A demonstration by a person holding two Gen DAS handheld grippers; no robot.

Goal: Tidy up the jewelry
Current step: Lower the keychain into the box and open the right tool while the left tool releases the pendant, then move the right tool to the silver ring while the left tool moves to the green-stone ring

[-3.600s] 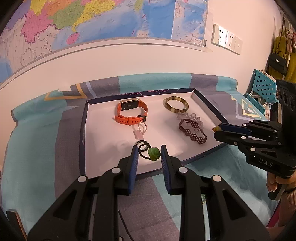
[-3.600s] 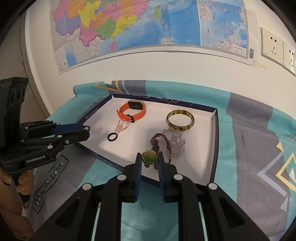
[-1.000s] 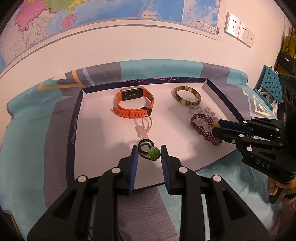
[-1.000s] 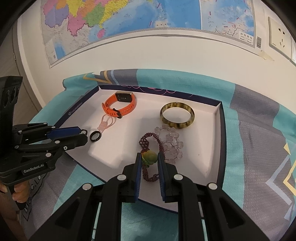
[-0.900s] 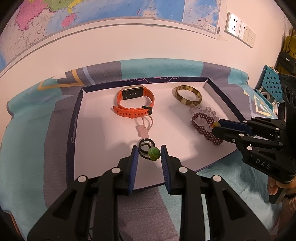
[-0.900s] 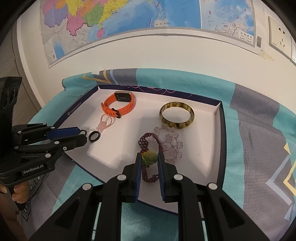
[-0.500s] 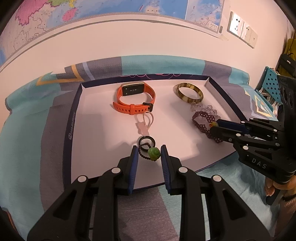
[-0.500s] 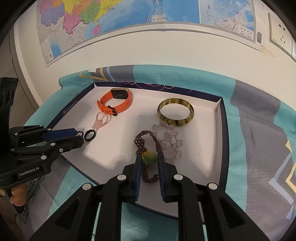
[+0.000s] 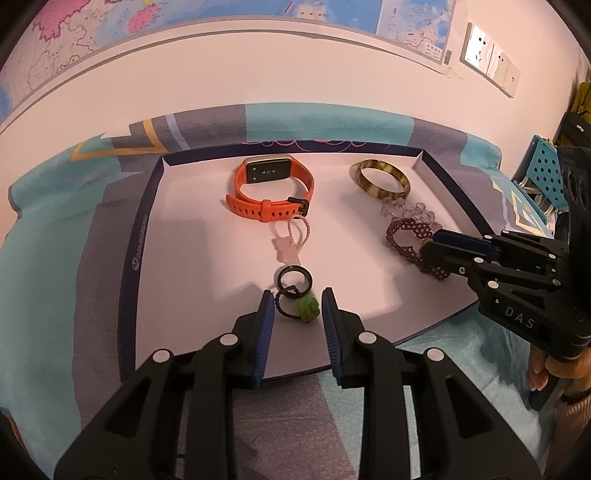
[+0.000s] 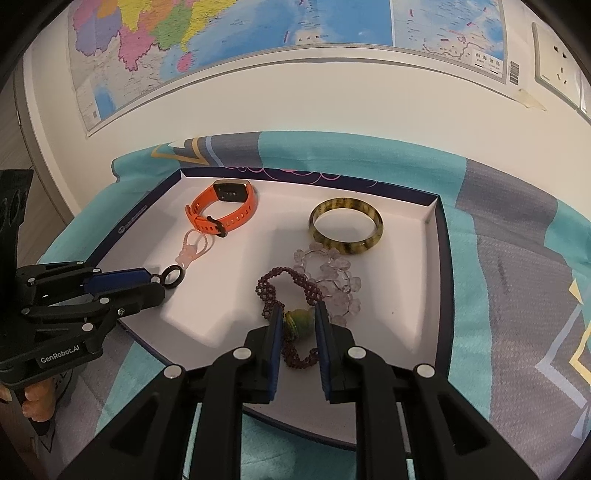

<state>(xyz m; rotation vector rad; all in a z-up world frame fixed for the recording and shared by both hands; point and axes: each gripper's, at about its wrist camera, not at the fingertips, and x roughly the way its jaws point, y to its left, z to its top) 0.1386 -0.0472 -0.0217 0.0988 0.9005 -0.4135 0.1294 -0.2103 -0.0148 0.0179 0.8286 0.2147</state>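
Note:
A shallow white tray (image 9: pixel 192 236) (image 10: pixel 413 295) with a dark rim holds the jewelry. My left gripper (image 9: pixel 297 308) holds a green bead on a black cord loop (image 9: pixel 307 309) over the tray's near part, beside a black ring (image 9: pixel 293 279). My right gripper (image 10: pixel 298 325) is shut on a green-and-tan bead (image 10: pixel 297 323) over a dark red beaded bracelet (image 10: pixel 280 284). Further back lie an orange smartwatch (image 9: pixel 271 197) (image 10: pixel 223 208), a tortoiseshell bangle (image 9: pixel 380 181) (image 10: pixel 345 226), a clear bead bracelet (image 10: pixel 332 269) and a pink charm on a loop (image 9: pixel 286 247) (image 10: pixel 192 245).
The tray lies on a teal and grey patterned cloth (image 9: pixel 55 258) (image 10: pixel 517 280) against a white wall with a map (image 10: pixel 258 29). Wall sockets (image 9: pixel 487 68) are at the upper right. A blue perforated basket (image 9: pixel 543 173) stands at the far right.
Both grippers have moved forward over the tray, each keeping its bead. The right gripper now hovers above the dark red bracelet.

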